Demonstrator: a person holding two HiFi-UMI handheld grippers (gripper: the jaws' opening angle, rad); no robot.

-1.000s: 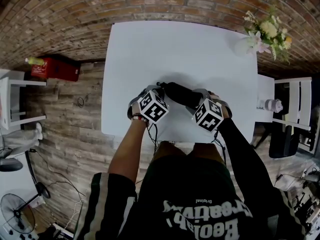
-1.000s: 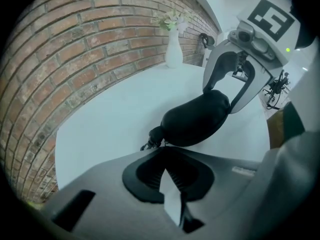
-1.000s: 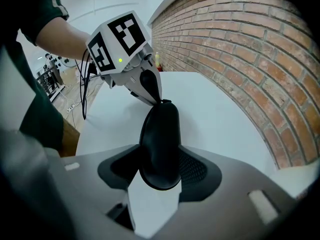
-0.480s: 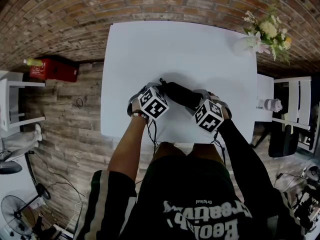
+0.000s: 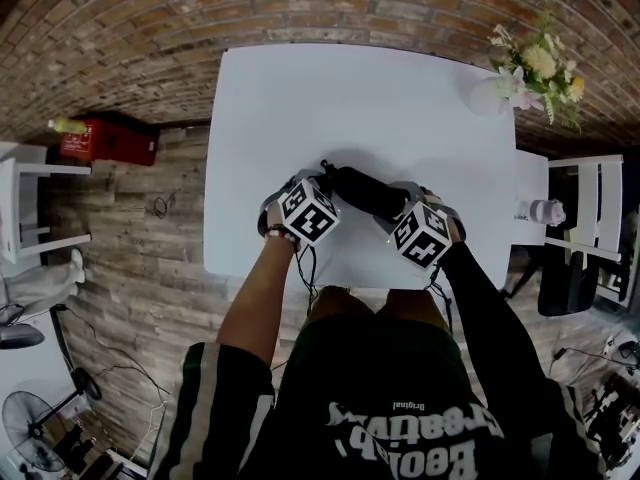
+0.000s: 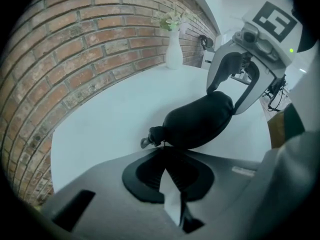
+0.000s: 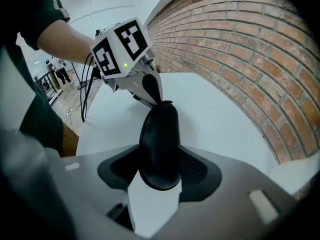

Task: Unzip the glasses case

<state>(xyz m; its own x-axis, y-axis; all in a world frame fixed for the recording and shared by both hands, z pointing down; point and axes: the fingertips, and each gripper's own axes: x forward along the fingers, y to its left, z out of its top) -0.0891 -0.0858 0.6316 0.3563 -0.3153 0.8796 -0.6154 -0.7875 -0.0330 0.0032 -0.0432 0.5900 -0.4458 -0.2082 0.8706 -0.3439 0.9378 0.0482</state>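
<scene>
Head view, marker cubes [image 5: 308, 212] hide the tips, left claw [image 6: 163, 148] closed at glasses case [image 6: 197, 121] end, right claw [image 7: 159, 151] clamping it

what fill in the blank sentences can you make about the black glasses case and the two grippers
The black oval fabric glasses case lies on a ___ table.
The right gripper clamps the rounded end of the ___.
The left gripper, at the case's zipper end, has its jaws ___.
The wall beyond the table is ___.
Missing: white; glasses case; shut; brick
</scene>
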